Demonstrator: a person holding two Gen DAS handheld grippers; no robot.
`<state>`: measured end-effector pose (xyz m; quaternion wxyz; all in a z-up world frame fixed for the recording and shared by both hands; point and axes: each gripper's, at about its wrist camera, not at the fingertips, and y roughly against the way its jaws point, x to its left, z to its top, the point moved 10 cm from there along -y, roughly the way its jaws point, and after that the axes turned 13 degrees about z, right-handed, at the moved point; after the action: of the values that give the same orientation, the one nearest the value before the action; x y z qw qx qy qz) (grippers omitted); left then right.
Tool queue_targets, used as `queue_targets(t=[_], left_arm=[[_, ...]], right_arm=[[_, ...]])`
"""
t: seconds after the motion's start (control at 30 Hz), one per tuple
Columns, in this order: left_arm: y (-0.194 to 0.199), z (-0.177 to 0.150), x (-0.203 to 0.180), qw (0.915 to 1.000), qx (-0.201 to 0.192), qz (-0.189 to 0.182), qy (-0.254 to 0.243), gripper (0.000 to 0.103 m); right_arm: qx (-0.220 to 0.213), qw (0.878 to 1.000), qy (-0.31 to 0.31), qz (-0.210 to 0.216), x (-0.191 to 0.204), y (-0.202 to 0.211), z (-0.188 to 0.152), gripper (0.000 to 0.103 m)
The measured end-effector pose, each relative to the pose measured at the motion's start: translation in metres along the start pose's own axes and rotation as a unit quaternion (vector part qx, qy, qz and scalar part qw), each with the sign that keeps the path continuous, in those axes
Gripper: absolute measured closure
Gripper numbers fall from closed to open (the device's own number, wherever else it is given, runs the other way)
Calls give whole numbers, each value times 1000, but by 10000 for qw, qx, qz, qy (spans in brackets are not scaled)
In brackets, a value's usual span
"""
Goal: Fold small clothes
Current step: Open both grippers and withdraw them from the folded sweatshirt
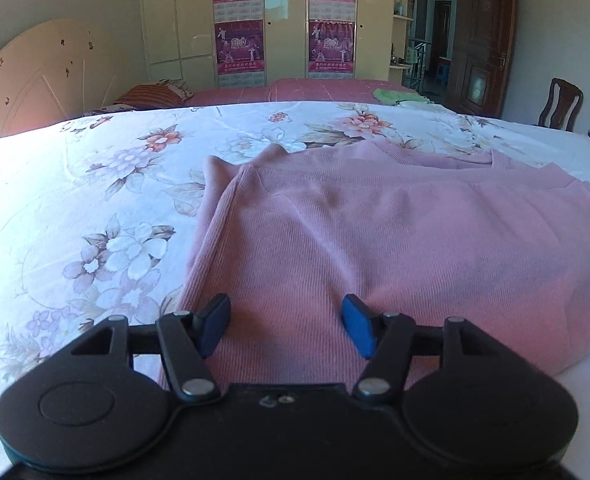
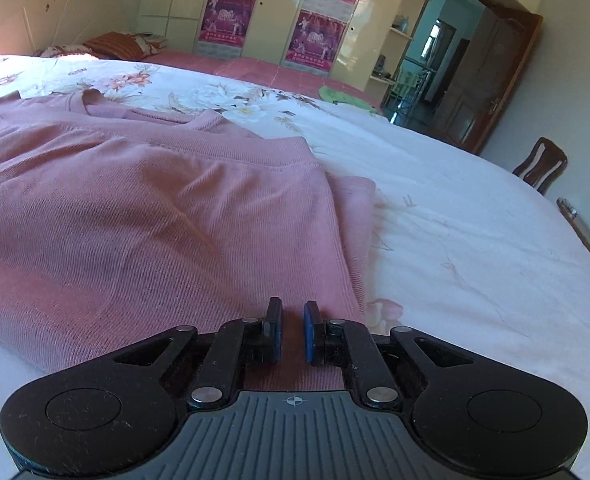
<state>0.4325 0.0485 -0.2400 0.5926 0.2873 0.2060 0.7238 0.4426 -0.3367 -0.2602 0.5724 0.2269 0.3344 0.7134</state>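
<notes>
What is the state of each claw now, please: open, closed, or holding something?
Left claw: open, jaws wide apart over the pink shirt, holding nothing.
Right claw: nearly closed at the shirt's near edge; a grip on the fabric cannot be told.

Floral bedsheet (image 1: pixel 115 208), green cloth (image 1: pixel 399 96), wooden chair (image 1: pixel 561 106), wardrobe (image 1: pixel 283 20).

Left tongs (image 1: pixel 286 326) spread wide; right tongs (image 2: pixel 293 332) nearly closed, a narrow gap between pads.
</notes>
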Motion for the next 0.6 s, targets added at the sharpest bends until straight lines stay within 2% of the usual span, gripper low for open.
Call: queue_targets(t=[0.1,0.27,0.4,0.43,0.5,0.53,0.6], left_arm=[[13,13,-14,9995,-241,-177,55,43],[10,35,-52,9982,-393,-433,104,42],[-2,23,-76,9984,-138,-509,-182,40],[-6,13,-77,9985,-51,-480,-254,38],[-7,0,-70,9987,-94,-451,-234,28],[-6,-4,-67,9986,-118,-444,-264,27],[-3,-8,-64,9984,-125,-450,-332,28]], right_arm=[[-273,9989,-53,367,26,10,17,94],[-537,9954,-155,779,75,3,48,94],[-708,9915,13,1095,114,-1,69,94],[-643,9916,117,1114,121,-7,67,94],[-336,9930,313,1086,128,-25,50,94],[-221,9936,396,1032,127,-32,40,94],[-281,9932,514,1006,125,-32,30,95]])
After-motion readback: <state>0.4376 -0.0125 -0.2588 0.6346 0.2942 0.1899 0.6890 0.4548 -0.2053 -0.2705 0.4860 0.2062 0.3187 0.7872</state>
